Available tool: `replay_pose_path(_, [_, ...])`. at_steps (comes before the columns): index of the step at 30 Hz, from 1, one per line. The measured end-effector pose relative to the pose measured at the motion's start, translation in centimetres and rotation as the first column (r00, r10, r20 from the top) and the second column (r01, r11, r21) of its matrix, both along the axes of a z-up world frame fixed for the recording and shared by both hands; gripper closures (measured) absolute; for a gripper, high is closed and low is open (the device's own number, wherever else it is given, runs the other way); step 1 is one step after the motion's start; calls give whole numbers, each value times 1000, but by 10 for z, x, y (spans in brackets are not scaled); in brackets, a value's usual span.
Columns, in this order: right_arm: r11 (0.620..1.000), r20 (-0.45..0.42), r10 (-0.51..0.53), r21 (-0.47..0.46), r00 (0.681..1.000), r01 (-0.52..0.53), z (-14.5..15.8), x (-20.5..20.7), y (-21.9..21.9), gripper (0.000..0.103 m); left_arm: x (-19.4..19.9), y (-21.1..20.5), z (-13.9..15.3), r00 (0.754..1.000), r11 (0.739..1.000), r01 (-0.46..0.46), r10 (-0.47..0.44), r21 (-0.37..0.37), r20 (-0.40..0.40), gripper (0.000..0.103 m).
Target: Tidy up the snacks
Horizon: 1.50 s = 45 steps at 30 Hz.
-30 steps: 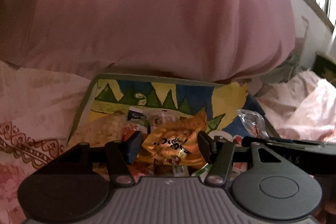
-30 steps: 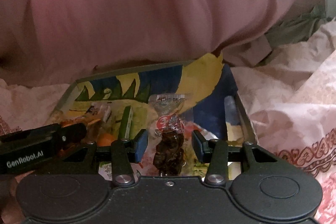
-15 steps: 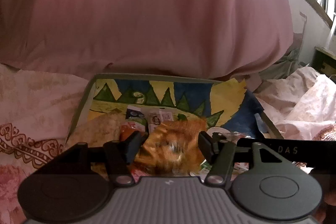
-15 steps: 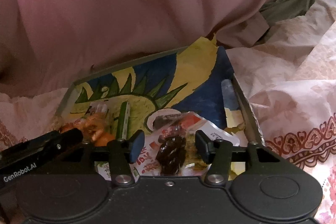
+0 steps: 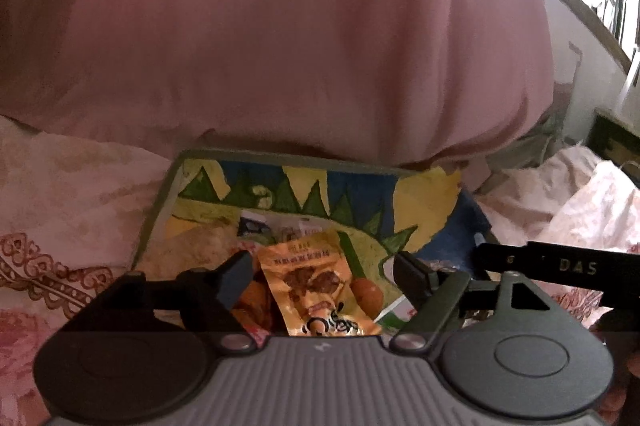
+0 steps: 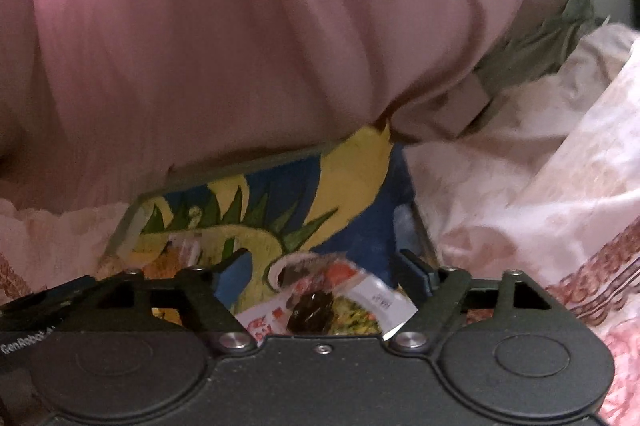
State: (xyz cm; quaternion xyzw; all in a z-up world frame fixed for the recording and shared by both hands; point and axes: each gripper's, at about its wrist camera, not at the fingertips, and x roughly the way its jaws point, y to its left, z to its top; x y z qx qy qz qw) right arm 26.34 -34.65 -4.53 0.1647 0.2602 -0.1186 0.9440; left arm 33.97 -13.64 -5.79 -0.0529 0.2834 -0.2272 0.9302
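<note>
A shallow box with a painted blue, yellow and green lining (image 5: 360, 186) (image 6: 360, 186) lies on the bed and holds several snack packets. My left gripper (image 5: 324, 266) is open over its left half, above an orange-gold packet (image 5: 316, 282) that lies flat between the fingers, untouched. My right gripper (image 6: 320, 268) is open over the right half, above a clear red-and-white packet with a dark snack inside (image 6: 320, 306), which lies on the box floor. Small white packets (image 5: 280, 224) and orange pieces (image 5: 252, 302) lie at the left.
A big pink pillow (image 5: 300, 38) rises just behind the box. Patterned pink-white bedding (image 5: 60, 210) (image 6: 560, 210) surrounds it. Grey-green cloth (image 6: 532, 54) is bunched at the back right. The right gripper's body (image 5: 560, 266) shows at the left view's right edge.
The right gripper let go of the dark-snack packet, which dropped flat into the box, and the jaws spread wider. The orange-gold packet fell flat under the left gripper. Both grippers drew back slightly.
</note>
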Motion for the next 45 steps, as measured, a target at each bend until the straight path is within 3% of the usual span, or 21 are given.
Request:
replay_pose_path(10, [996,131,-11,-87,991,22,44,-52,6,2,-25,21,47,992,998,-53,58,-46,108,1])
replay_pose_path(19, [991,223,21,-136,975,10,69,-98,29,1,-63,36,76,983,997,-77,77,-10,168,0])
replay_pose_path(24, [982,226,63,-187,972,-20,73,-121,49,1,-88,43,89,975,995,-99,94,14,199,0])
replay_pose_path(32, [989,206,77,-142,976,-49,68,-157,77,1,-136,64,85,973,988,-127,107,90,203,0])
replay_pose_path(38, [985,153,95,-157,984,-70,56,-178,97,1,-166,83,73,978,981,-159,140,115,154,0])
replay_pose_path(45, [983,54,100,-157,993,-91,38,-197,113,1,-201,95,54,983,963,-171,152,207,106,0])
